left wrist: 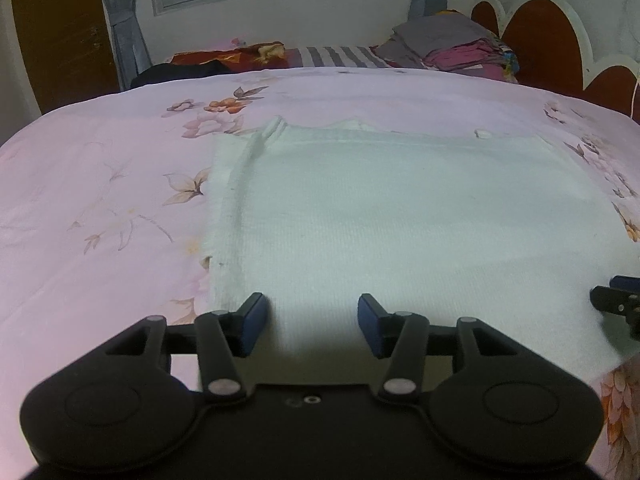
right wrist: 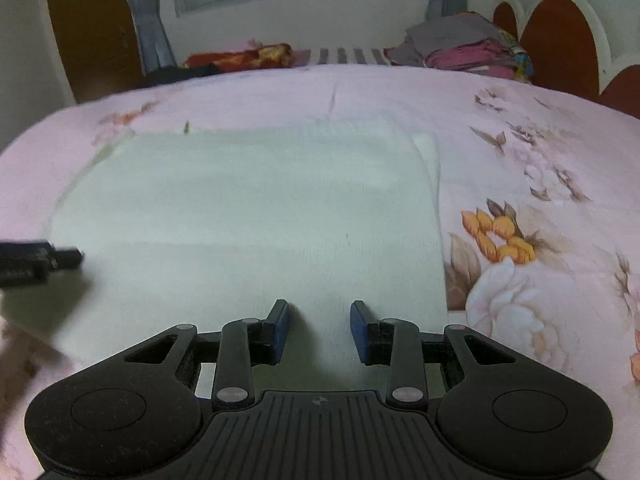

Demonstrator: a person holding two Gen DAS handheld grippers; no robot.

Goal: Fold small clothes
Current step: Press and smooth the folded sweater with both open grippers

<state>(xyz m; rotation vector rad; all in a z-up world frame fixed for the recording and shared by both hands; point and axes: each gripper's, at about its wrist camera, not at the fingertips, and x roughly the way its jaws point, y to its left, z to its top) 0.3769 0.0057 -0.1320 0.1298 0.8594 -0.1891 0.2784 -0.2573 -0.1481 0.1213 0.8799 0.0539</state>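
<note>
Both hand-held grippers, left (left wrist: 312, 322) & right (right wrist: 319, 330), gape over white garment (left wrist: 400, 216), near edge hidden.

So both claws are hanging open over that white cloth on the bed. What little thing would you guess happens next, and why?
Probably both dip to pinch the near edge of the white garment. The left gripper and right gripper are open and hold nothing, each with the near hem between its fingers. The garment lies flat on the bedspread, its sides seemingly folded in, so lifting the hem toward the far edge seems next.
</note>
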